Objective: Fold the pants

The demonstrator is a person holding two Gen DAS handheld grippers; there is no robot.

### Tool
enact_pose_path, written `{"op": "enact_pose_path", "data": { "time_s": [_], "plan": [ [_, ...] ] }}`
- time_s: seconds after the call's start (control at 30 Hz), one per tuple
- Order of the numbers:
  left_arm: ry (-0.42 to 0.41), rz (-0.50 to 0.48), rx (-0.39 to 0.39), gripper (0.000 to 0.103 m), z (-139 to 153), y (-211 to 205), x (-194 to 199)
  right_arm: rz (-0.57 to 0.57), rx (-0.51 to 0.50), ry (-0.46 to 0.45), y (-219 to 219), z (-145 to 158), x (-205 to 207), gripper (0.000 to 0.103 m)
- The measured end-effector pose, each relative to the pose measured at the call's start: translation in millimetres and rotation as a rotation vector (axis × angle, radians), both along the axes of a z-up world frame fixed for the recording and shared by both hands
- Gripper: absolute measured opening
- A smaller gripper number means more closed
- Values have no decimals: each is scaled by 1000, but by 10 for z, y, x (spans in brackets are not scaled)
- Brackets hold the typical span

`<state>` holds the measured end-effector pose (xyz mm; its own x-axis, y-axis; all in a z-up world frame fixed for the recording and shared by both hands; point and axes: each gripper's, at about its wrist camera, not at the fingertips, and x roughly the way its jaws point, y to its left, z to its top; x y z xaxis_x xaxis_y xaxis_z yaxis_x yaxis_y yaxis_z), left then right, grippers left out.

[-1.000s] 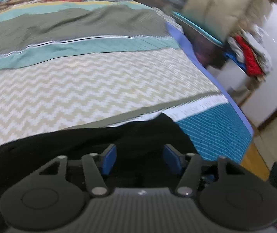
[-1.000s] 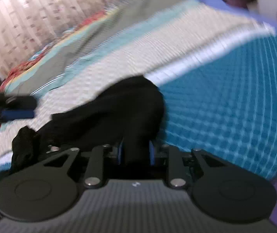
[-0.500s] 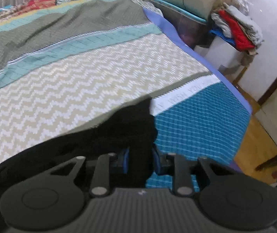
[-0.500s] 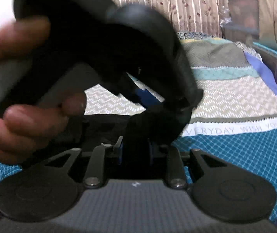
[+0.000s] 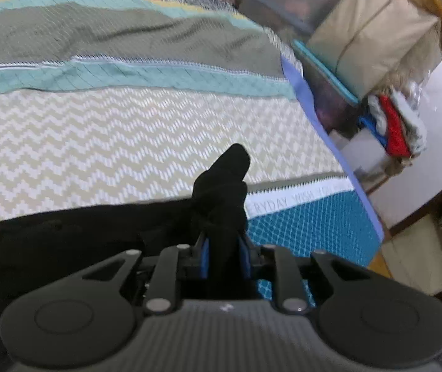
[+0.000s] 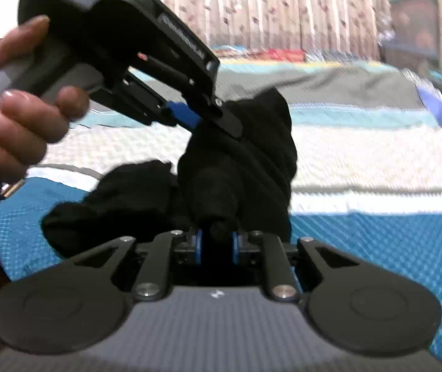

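Pants (image 5: 65, 241), black, spread along the near edge of the bed (image 5: 127, 142), over the blue checked band and up to the pale zigzag band of the cover. One bunched end lifted off the cover, poking up as a dark peak near the middle of both views. Bedspread (image 6: 360, 161) striped across: grey and teal bands far, zigzag in the middle, white lettered strip, then blue checks near. Storage boxes (image 5: 323, 71) and a stack of folded clothes (image 5: 394, 127) off the right side of the bed. Curtain (image 6: 283, 9) behind the far end. Left gripper (image 5: 224, 257) pinched tight on a fold of the black cloth, blue pads pressed against it on both sides. Right gripper (image 6: 216, 246) likewise clamped on the same bunch, close by. Left hand (image 6: 13, 114) wrapped round the handle at upper left.
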<state>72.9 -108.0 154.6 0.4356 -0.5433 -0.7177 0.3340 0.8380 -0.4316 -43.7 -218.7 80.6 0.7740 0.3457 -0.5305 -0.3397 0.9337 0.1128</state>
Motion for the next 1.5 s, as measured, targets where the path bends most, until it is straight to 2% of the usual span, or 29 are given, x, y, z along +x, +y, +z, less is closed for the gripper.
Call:
{"op": "enact_pose_path", "data": {
  "time_s": [0.2,0.37,0.57,0.73,0.8,0.87,0.9,1.0,1.1,1.17,1.27,1.37,1.43,1.47,1.5],
  "plan": [
    [-46,92,-85,18,214,604,-43,120,67,-46,279,303,80,19],
    [-58,211,-105,18,150,1185,-144,240,104,-7,703,359,193,19],
    [3,367,-95,18,-241,1873,-201,372,76,93,1298,156,398,19],
    [86,453,-88,18,-723,2209,-156,420,11,189,1638,-124,550,19],
    [115,469,-77,19,-910,2233,-129,442,10,219,1649,-200,574,32],
    [120,464,-60,22,-1027,2207,-109,450,61,258,1541,-188,622,46],
    [110,465,-44,25,-1047,2186,-102,450,92,262,1457,-143,634,47],
    [83,461,-1,30,-1028,2141,-112,408,180,206,1102,68,562,47],
    [51,462,33,32,-940,2123,-166,266,246,156,665,218,591,46],
    [30,456,23,36,-849,2121,-247,175,239,156,462,231,744,43],
    [7,441,1,56,-737,2094,-385,60,199,176,267,199,972,36],
    [-18,420,32,58,-703,2026,-575,0,228,214,148,119,1264,34],
    [-21,405,54,53,-741,1969,-693,-31,258,271,163,45,1519,28],
    [-22,392,75,30,-784,1927,-745,-34,279,307,198,-15,1614,20],
    [-24,378,106,22,-832,1884,-784,-31,287,348,259,-61,1713,12]
  ]
}}
